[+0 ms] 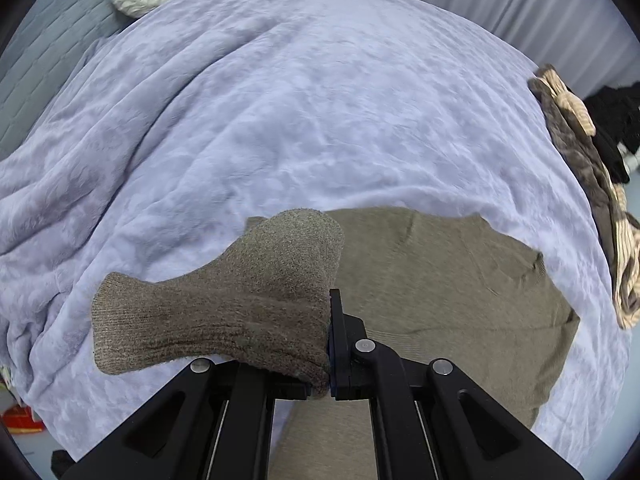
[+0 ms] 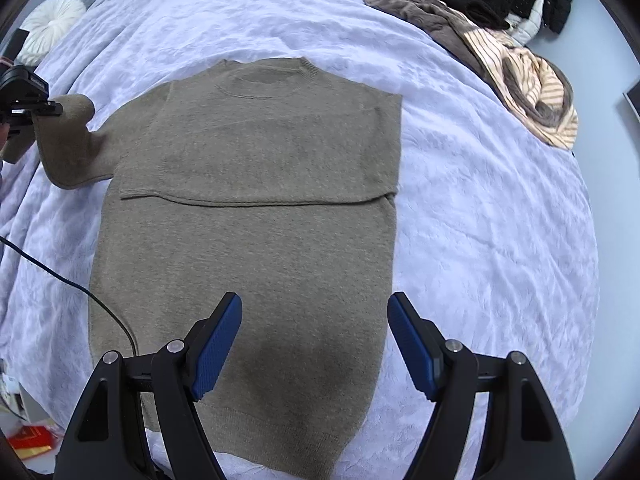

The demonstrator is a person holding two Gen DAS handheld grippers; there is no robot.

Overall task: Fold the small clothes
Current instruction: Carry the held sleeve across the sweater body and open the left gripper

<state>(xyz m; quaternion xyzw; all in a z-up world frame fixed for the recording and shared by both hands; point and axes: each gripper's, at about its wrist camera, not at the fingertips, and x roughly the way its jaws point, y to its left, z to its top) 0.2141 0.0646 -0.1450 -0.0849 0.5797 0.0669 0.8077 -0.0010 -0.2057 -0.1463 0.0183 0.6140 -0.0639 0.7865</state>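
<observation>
An olive-brown knit sweater lies flat on a lavender blanket, collar at the far end, its right sleeve folded across the chest. Its left sleeve is lifted off the bed, pinched in my left gripper, which is shut on the cuff end. In the right wrist view that gripper hangs at the far left with the sleeve draping from it. My right gripper hovers open over the sweater's lower body, blue pads wide apart with nothing between them.
A heap of brown, striped and black clothes lies at the blanket's far right edge. A round white cushion sits at the far left by a grey headboard. A black cable crosses the blanket's left side. Red packaging lies below the bed.
</observation>
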